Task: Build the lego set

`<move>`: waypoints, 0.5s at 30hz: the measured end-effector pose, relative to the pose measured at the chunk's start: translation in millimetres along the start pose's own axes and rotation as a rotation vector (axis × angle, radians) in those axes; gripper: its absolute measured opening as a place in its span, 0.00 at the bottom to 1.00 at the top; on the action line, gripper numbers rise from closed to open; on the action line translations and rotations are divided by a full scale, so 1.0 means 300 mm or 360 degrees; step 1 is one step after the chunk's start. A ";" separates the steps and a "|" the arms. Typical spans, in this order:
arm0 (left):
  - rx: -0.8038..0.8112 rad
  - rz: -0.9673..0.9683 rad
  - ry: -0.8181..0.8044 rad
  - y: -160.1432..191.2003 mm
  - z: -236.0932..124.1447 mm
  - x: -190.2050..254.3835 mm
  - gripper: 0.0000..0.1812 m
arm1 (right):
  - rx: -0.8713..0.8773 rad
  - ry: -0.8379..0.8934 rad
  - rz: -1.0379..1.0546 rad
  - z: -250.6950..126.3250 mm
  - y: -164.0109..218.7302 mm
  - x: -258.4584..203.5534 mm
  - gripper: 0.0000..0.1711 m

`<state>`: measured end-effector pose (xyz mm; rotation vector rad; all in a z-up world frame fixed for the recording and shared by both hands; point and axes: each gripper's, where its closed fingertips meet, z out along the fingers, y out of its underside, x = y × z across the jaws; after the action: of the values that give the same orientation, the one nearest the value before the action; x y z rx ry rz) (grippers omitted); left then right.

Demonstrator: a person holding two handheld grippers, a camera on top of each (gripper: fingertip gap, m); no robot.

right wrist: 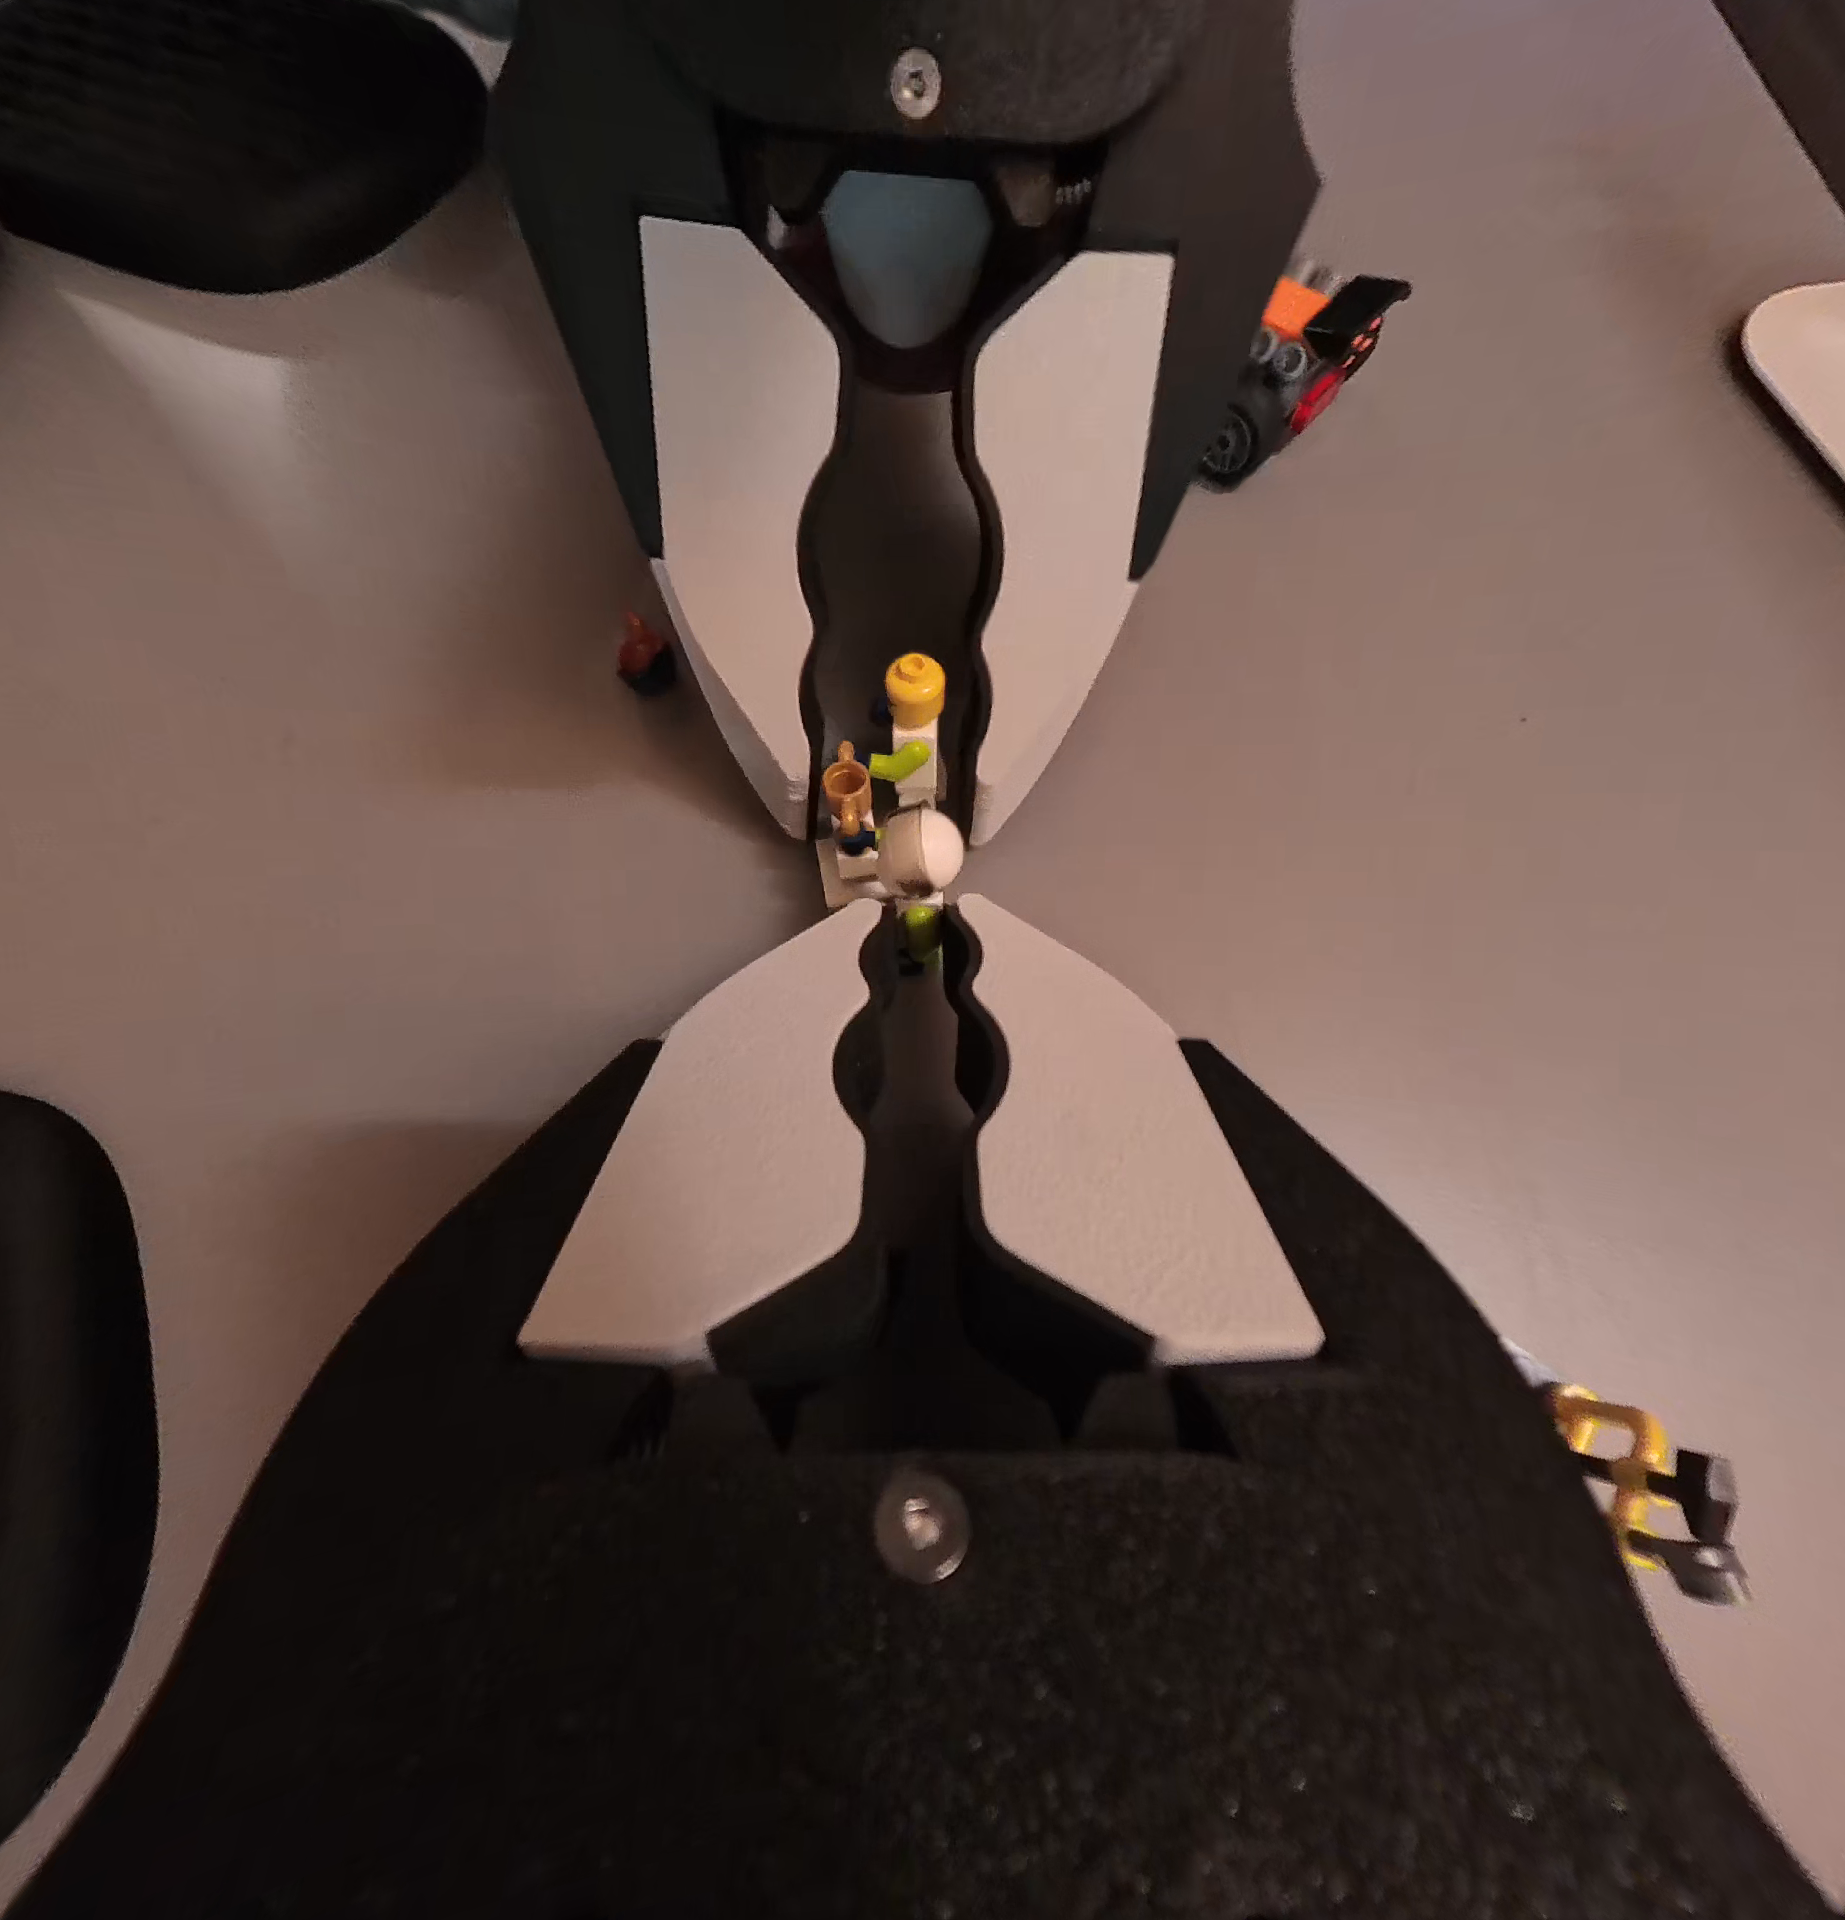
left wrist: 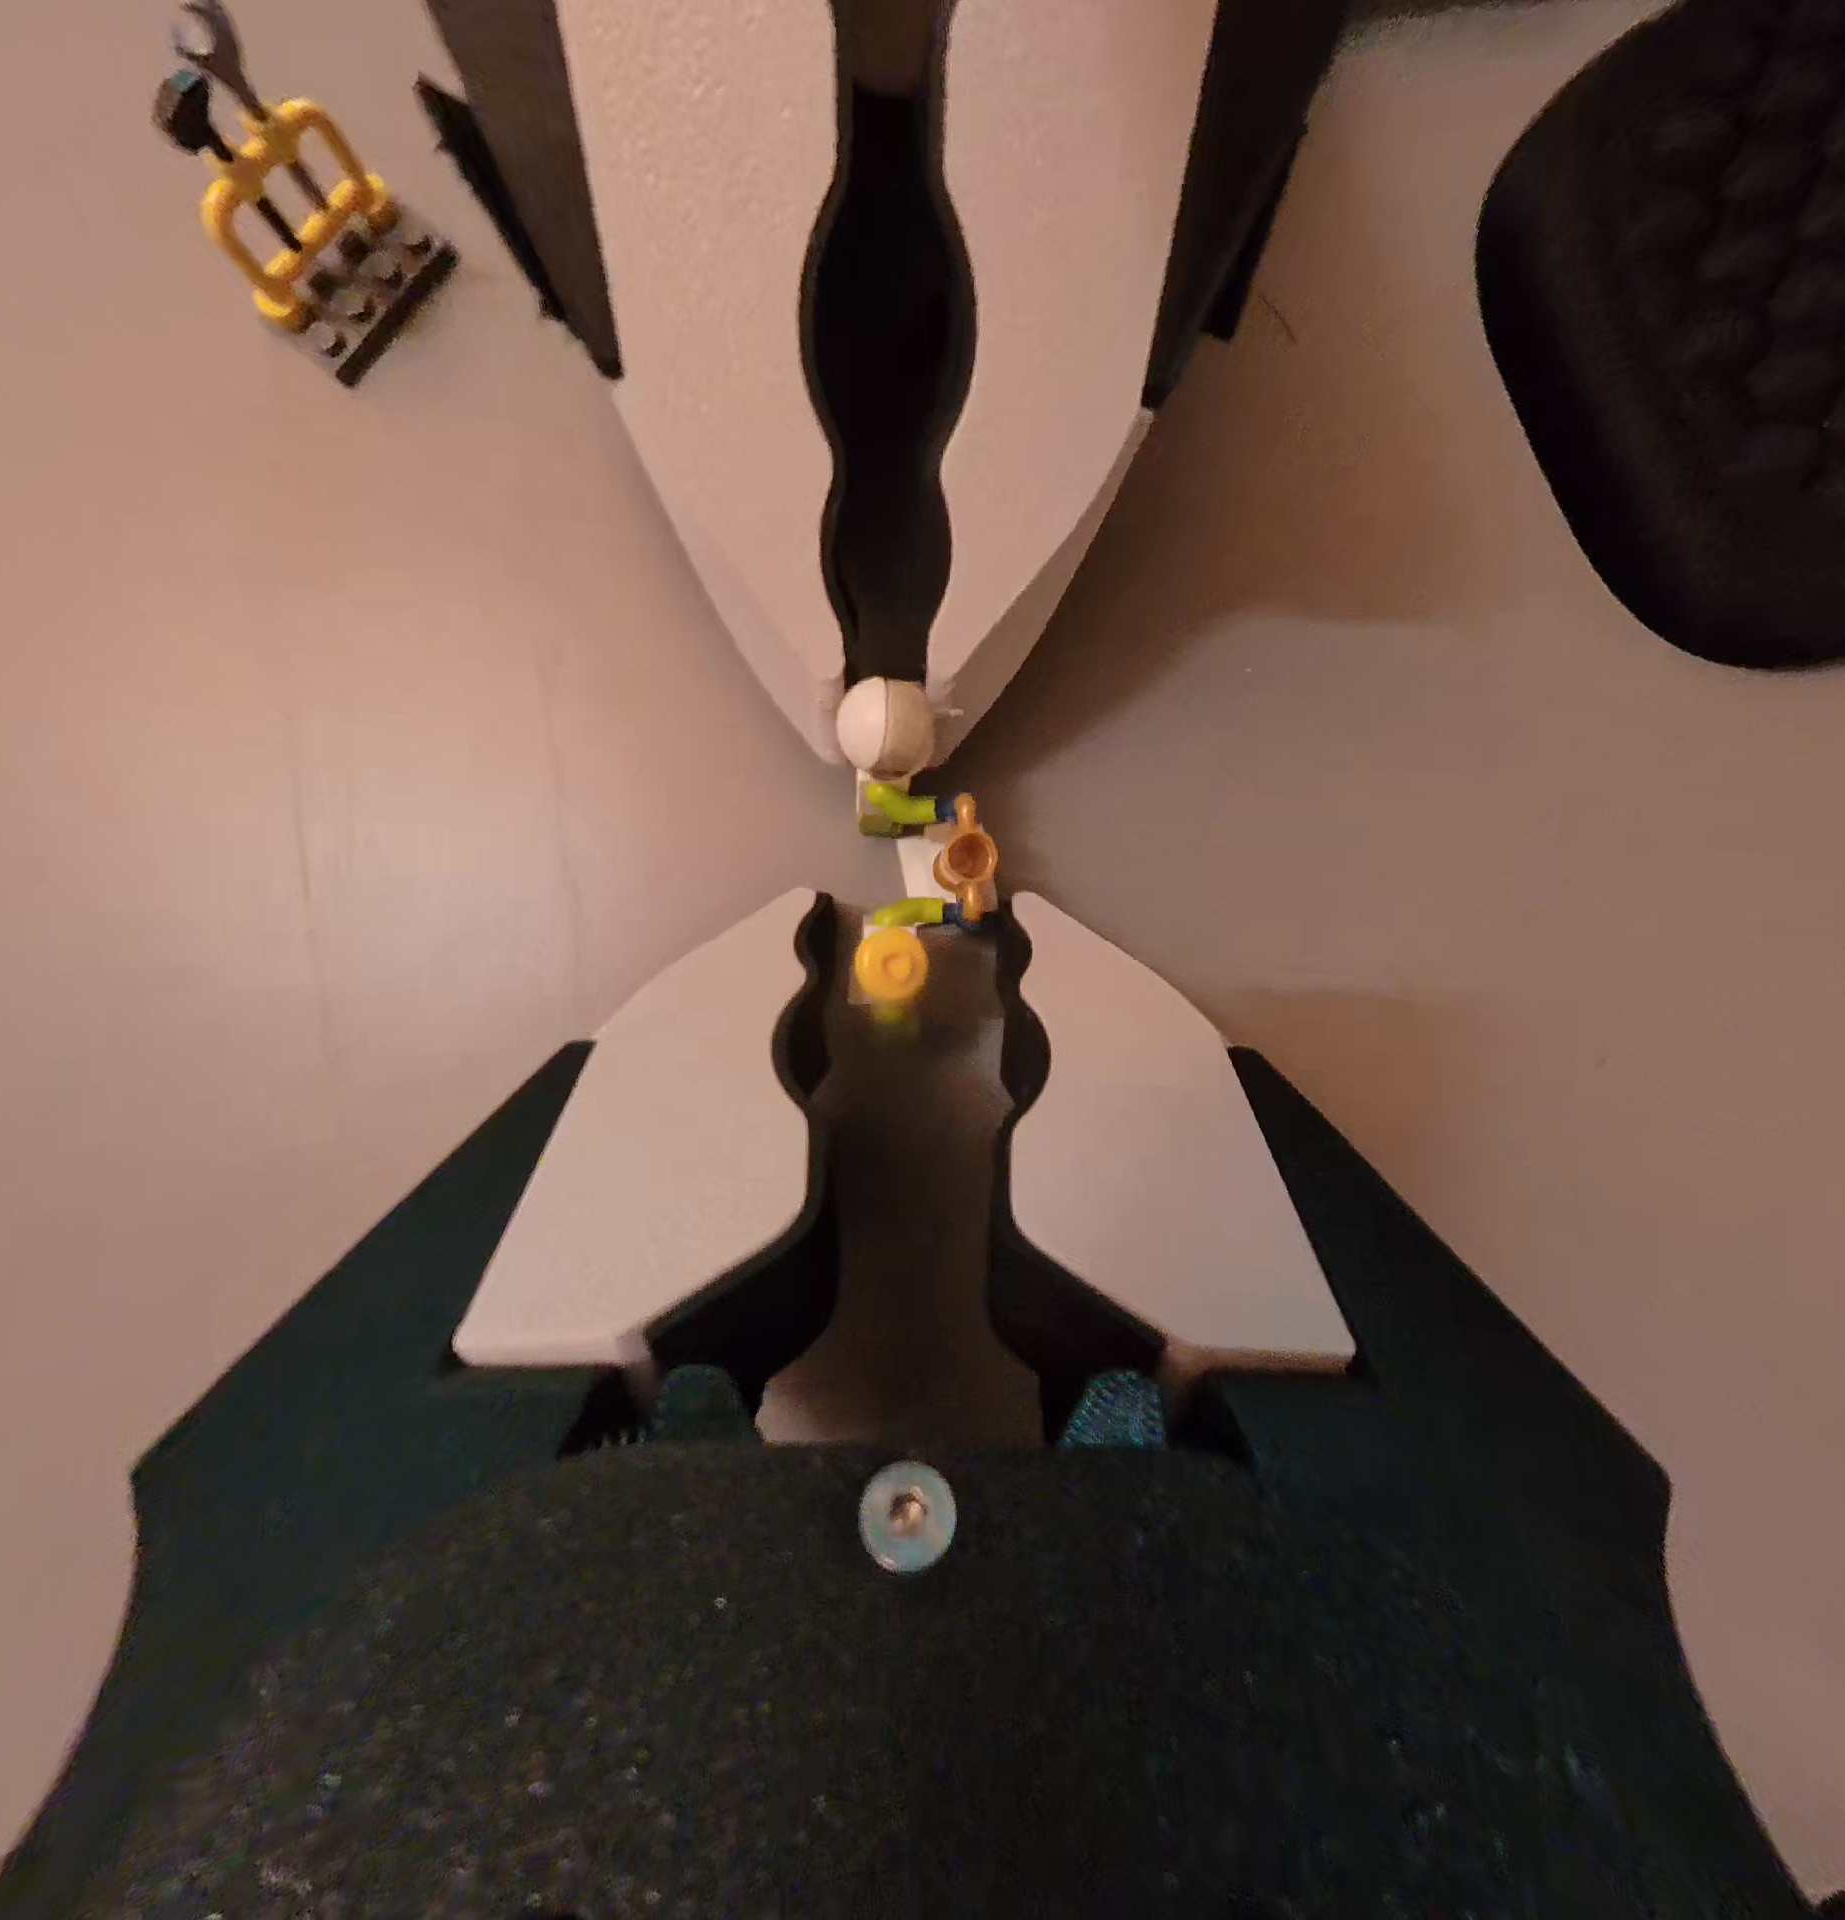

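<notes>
Opposed close wrist views, shared minifigure (left wrist: 902, 883)

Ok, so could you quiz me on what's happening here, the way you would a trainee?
1. True or false: the minifigure is already wearing the white helmet.
2. What is in the minifigure's hand? A) a gold cup B) a red flag C) a blue brick
3. Fill in: the fingers of the right gripper are shut on the ____.

Key: 1. False, the helmet is not yet on. 2. A. 3. white helmet.
</notes>
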<state>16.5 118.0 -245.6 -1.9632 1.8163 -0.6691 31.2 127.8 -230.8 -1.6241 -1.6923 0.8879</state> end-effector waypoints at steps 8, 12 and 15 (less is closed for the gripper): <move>0.0171 -0.0212 -0.0143 -0.020 0.004 -0.003 0.14 | -0.0001 0.0012 0.0027 0.003 -0.002 -0.001 0.05; 0.0135 -0.0107 -0.0115 -0.015 0.008 0.011 0.12 | -0.0002 -0.0015 -0.0015 0.002 -0.001 -0.013 0.05; 0.0115 -0.0063 -0.0055 -0.012 0.007 0.018 0.12 | -0.0006 -0.0037 -0.0055 0.000 0.001 -0.024 0.05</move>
<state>20.8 113.0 -244.9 -1.9562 1.7131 -0.6985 31.7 120.6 -231.0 -1.5881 -1.7336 0.8904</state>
